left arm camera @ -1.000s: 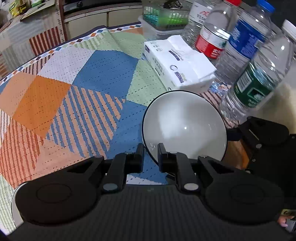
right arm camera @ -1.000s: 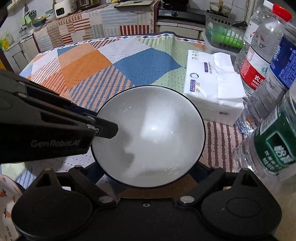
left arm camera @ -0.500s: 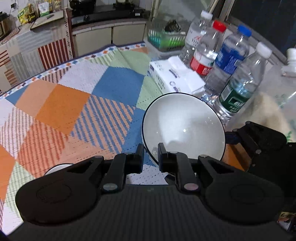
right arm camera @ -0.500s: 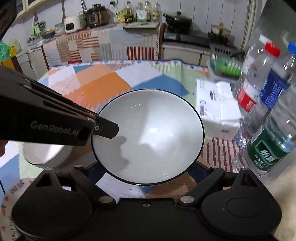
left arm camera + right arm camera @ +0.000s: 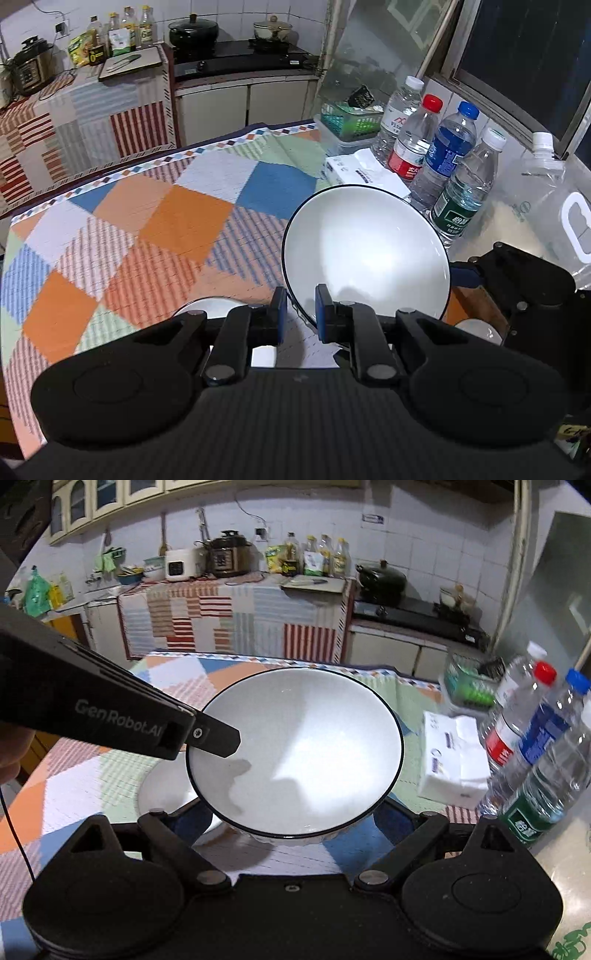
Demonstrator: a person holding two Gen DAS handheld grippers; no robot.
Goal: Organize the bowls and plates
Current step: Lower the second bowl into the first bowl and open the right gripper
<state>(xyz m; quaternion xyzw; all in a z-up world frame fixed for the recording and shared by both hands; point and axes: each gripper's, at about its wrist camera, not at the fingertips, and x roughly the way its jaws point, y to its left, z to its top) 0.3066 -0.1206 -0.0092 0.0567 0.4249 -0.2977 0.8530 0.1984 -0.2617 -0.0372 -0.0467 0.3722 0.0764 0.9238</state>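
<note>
White glossy bowl (image 5: 295, 753), thin dark rim; left gripper (image 5: 301, 314) pinches rim, right gripper (image 5: 295, 825) cradles base.

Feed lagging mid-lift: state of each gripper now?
Left gripper: closed on the rim of the white dark-rimmed ceramic bowl.
Right gripper: holding the same bowl.

The white bowl (image 5: 365, 251) looks like glossy glazed ceramic with a thin dark rim. A woven, matt patchwork cloth (image 5: 155, 221) covers the tabletop. The water bottles (image 5: 448, 155) are clear, shiny plastic; the claws (image 5: 300, 314) are matt black plastic.
</note>
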